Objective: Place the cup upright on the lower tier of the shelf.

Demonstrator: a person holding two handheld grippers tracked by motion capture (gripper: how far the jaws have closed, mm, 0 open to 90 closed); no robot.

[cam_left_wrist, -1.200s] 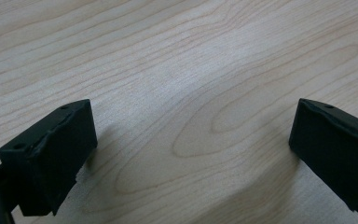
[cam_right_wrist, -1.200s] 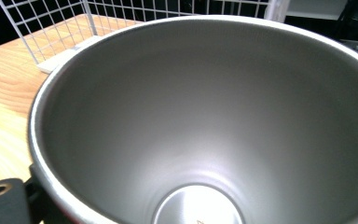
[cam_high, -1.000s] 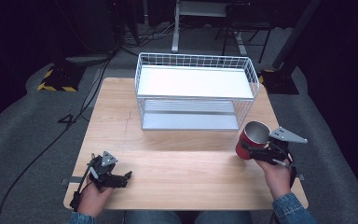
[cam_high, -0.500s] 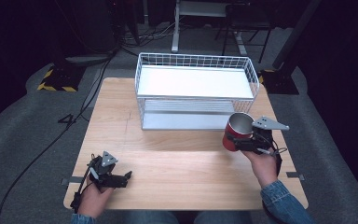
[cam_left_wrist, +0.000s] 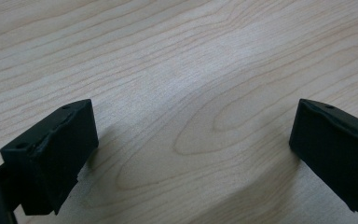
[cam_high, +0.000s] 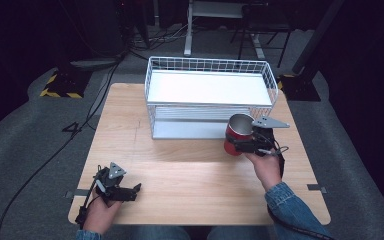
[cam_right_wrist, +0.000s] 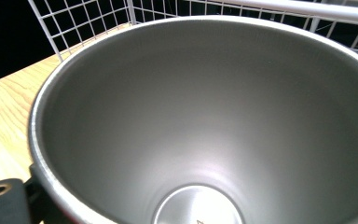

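Two grippers, one red cup (cam_high: 238,134).
Right gripper (cam_high: 240,143) clamps cup beside wire rack (cam_high: 208,88); left gripper (cam_high: 132,190) rests on table (cam_high: 190,185), jaws wide.

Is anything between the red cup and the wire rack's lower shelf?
Nothing visible. The right hand-held gripper holds the red cup just at the front right of the white wire rack, and the lower shelf behind it looks bare, with its front side open.
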